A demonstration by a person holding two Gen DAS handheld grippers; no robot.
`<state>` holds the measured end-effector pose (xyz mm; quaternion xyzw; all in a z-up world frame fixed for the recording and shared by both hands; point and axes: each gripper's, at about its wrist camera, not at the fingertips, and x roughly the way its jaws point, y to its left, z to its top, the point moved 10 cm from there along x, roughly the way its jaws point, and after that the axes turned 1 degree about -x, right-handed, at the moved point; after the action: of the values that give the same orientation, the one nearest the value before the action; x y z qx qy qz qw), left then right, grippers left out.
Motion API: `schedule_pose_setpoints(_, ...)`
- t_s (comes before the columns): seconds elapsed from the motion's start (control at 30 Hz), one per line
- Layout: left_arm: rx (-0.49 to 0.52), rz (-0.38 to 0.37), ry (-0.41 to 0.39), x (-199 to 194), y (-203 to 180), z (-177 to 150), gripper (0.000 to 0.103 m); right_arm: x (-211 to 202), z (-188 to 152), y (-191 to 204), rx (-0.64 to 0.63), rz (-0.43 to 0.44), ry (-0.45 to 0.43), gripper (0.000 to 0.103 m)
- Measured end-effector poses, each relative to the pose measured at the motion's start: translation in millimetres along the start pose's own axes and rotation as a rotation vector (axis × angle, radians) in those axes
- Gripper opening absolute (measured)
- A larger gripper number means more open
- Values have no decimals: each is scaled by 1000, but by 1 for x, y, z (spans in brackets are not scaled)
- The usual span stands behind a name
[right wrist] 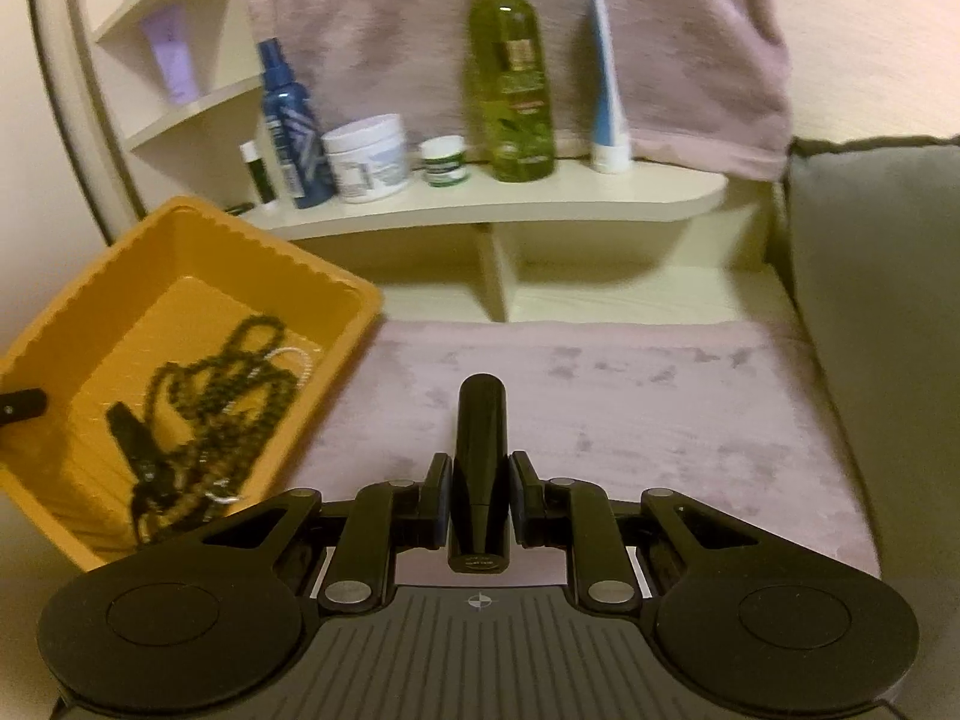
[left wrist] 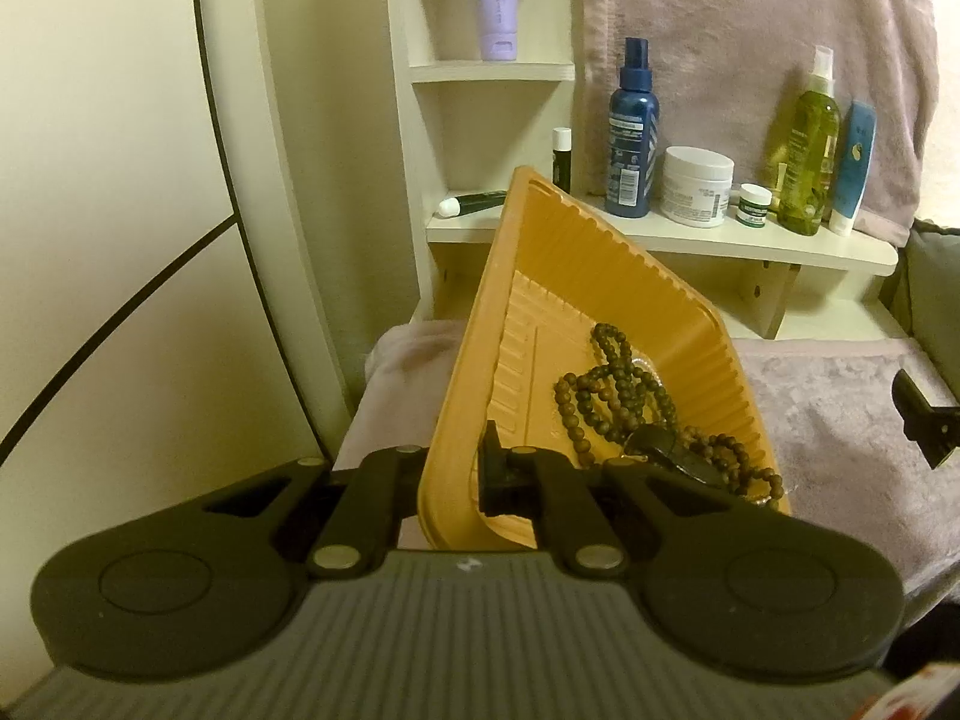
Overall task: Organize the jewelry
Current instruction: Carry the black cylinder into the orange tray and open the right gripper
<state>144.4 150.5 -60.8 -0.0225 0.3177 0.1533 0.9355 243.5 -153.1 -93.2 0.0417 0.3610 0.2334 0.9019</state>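
- My left gripper (left wrist: pixel 456 480) pinches the orange tray (left wrist: pixel 540 276) wall; beaded necklaces (left wrist: pixel 624 402) already lie inside.
- My right gripper (right wrist: pixel 480 492) clamps a black tube (right wrist: pixel 482 468) (not jewelry, I'd guess), yet to be placed.

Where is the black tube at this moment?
In the right wrist view, the black tube is clamped in the right hand-held gripper, above the pink cloth, right of the orange tray.

Labels on the bottles (left wrist: pixel 630 138) and jars (left wrist: pixel 696 186) are too blurred to read
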Motion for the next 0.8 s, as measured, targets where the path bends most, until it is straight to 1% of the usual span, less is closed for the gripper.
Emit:
schedule_pose_setpoints(0.53,-45,-33,25,13,14,-7,5,15,29,82,-73,158,13,20)
schedule_pose_setpoints(0.8,-87,-80,50,23,25,-12,5,30,44,124,-129,209,22,20)
